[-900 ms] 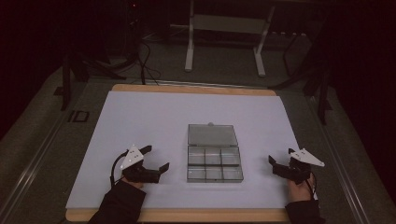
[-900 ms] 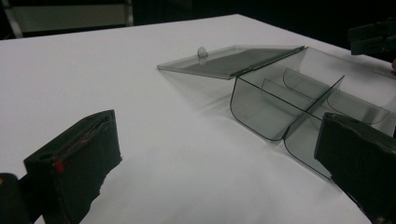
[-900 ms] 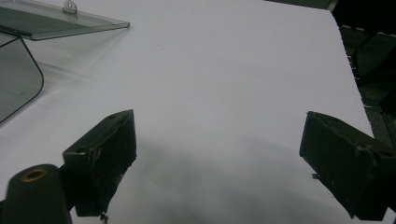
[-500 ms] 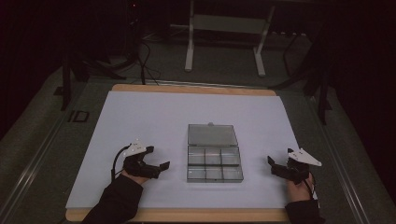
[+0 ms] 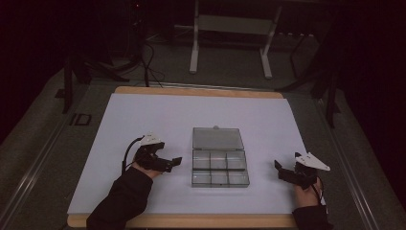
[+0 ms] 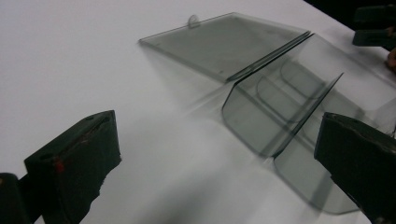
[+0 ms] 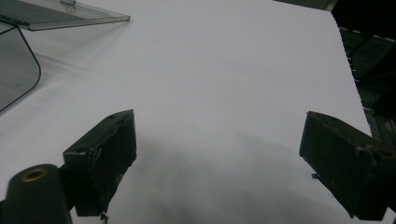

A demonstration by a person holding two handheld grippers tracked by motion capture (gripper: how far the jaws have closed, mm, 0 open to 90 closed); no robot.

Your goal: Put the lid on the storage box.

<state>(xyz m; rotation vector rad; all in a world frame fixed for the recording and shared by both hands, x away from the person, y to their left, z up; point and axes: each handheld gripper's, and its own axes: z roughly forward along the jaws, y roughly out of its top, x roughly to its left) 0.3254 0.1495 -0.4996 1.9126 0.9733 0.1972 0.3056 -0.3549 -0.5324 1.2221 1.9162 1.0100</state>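
A table [image 5: 191, 91] with a wooden rim carries a white sheet [image 5: 143, 124]. At the sheet's centre lies a clear compartment box [image 5: 220, 170], its open lid [image 5: 217, 138] flat at twelve o'clock.

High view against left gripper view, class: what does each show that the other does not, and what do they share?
The high view alone shows the whole white table, both claws apart from the box, the left claw and right claw, the person's dark sleeves and the floor beyond. The left gripper view alone shows, close up, the curved clear dividers inside the box, between its own open jaws. Both show the clear compartment box lying open on the table, lid folded flat behind it.
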